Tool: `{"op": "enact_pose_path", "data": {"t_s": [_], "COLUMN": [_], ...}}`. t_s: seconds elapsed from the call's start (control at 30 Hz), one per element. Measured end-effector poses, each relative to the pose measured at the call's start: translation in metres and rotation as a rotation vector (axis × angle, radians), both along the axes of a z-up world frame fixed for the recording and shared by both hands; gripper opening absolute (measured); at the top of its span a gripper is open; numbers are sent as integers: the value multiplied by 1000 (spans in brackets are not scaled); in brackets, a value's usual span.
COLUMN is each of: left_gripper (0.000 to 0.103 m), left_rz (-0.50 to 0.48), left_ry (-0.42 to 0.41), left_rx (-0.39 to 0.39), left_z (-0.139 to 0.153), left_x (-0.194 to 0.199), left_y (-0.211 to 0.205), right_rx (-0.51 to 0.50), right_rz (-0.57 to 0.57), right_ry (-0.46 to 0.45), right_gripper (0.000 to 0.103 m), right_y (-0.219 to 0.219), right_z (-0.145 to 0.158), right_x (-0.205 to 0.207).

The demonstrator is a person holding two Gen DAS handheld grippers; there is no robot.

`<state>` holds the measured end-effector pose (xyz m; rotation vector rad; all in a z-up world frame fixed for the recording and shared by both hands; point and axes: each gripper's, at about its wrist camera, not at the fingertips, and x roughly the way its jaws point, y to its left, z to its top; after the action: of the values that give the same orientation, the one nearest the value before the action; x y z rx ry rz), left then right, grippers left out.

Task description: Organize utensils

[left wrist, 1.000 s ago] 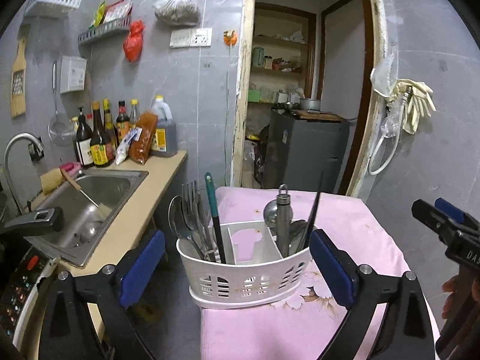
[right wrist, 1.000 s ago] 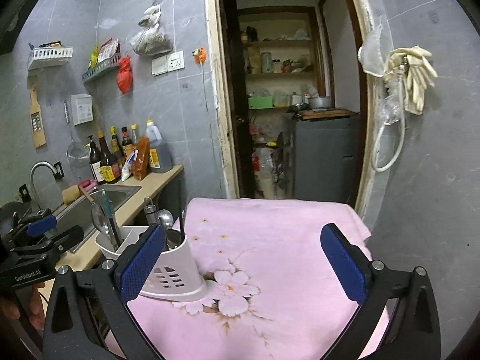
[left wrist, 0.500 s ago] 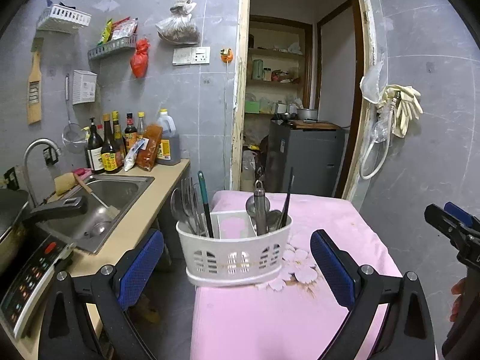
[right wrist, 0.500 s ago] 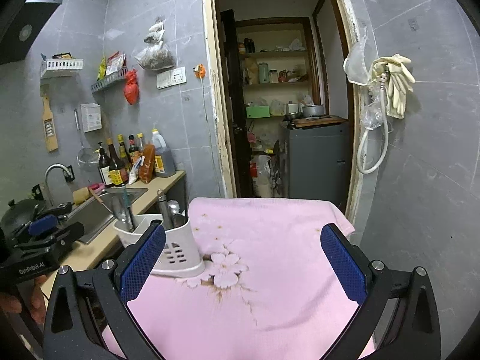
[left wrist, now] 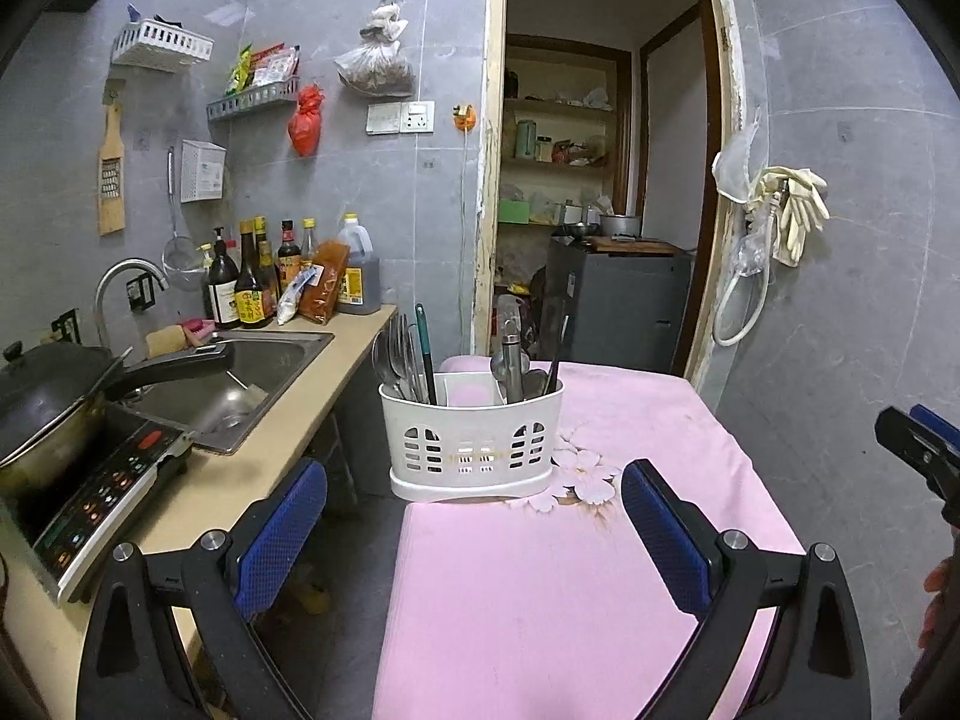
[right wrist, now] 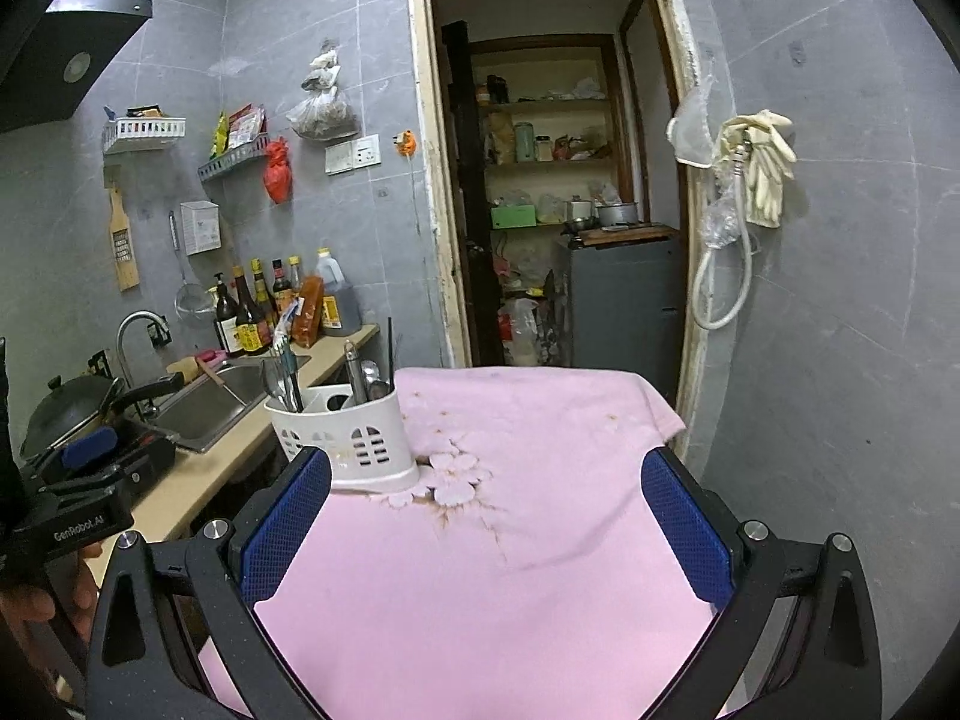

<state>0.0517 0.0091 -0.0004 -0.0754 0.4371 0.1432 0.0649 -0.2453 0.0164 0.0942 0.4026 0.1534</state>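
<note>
Nearest you, both the left gripper (left wrist: 474, 531) and the right gripper (right wrist: 486, 519) are hanging wide apart and empty over the pink cloth (left wrist: 576, 570). Beyond them, the white caddy (left wrist: 471, 441) is standing at the table's left edge, holding forks (left wrist: 399, 354), a ladle (left wrist: 511, 360) and chopsticks (left wrist: 555, 354) upright. These are probably stiff, slick metal, so you are best pinching a handle high up.

**Hidden and cut-off parts of the kitchen**

Caddy (left wrist: 471, 441) walls hide the utensils' (left wrist: 401, 360) lower ends. The pan (left wrist: 36, 396) is cut off at the left edge. Bottle (left wrist: 251, 294) labels are too small to read. The other gripper (left wrist: 918, 450) runs off the right edge
</note>
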Motion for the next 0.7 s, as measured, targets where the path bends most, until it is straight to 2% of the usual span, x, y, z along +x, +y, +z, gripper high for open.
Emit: {"op": "enact_pose_path", "data": {"t_s": [0.43,0.7], "left_gripper": [100,100], "left_rz": [-37,-10], "left_ry": [-27,-68], "left_rx": [44,15], "left_z": [-2,-2], "left_x": [-38,-60], "left_y": [-20,-18], "right_rx": [-70,-64], "right_rz": [-10,-2], "right_ry": [-24,-51], "right_gripper": [102,102], "right_y": [5,6], "right_z": [-2,2], "right_x": [-50,-63]}}
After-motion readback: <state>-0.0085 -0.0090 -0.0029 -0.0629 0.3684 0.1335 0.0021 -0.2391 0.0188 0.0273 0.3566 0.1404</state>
